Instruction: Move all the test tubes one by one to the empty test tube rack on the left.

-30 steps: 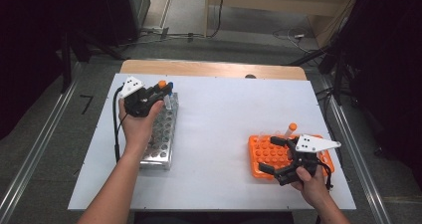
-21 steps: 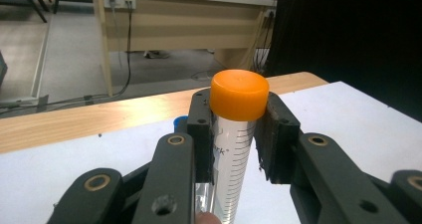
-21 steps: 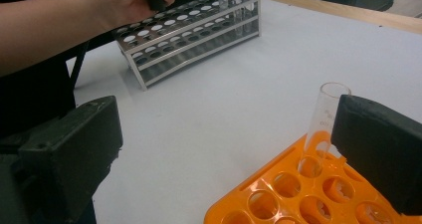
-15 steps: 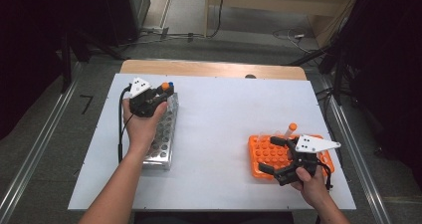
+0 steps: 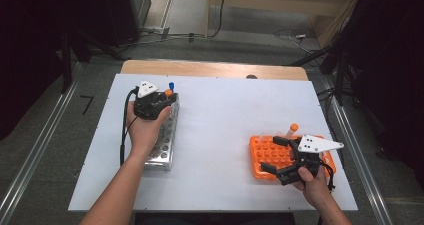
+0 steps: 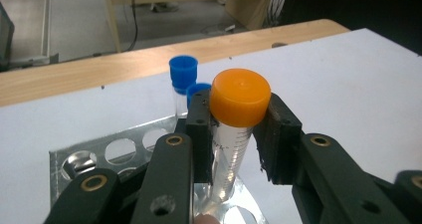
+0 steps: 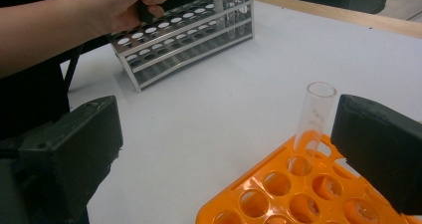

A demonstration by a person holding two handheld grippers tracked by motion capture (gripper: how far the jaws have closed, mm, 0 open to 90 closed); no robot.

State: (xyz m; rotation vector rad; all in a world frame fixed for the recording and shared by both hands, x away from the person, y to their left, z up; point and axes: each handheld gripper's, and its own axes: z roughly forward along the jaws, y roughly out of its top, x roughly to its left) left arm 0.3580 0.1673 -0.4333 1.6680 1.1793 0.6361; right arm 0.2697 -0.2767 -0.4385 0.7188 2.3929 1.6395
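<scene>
My left gripper (image 5: 166, 97) is shut on a clear tube with an orange cap (image 6: 240, 97), its pads pressing just below the cap. The tube stands upright over the far end of the metal rack (image 5: 165, 142), its lower end in or just above a hole; I cannot tell which. Two blue-capped tubes (image 6: 183, 67) stand in the rack just behind it. My right gripper (image 5: 274, 156) hangs open over the orange rack (image 5: 260, 152), jaws wide apart. An uncapped clear tube (image 7: 313, 114) stands in that rack between the jaws, untouched. An orange-capped tube (image 5: 293, 129) stands at its far edge.
The white table top (image 5: 225, 115) lies bare between the two racks. A wooden strip (image 5: 215, 69) runs along the far edge. The metal rack (image 7: 184, 32) has several free holes. A cable (image 5: 123, 130) trails from the left gripper along the forearm.
The left gripper has shifted slightly to the right with the orange-capped tube in it. The right gripper has stayed where it was.
</scene>
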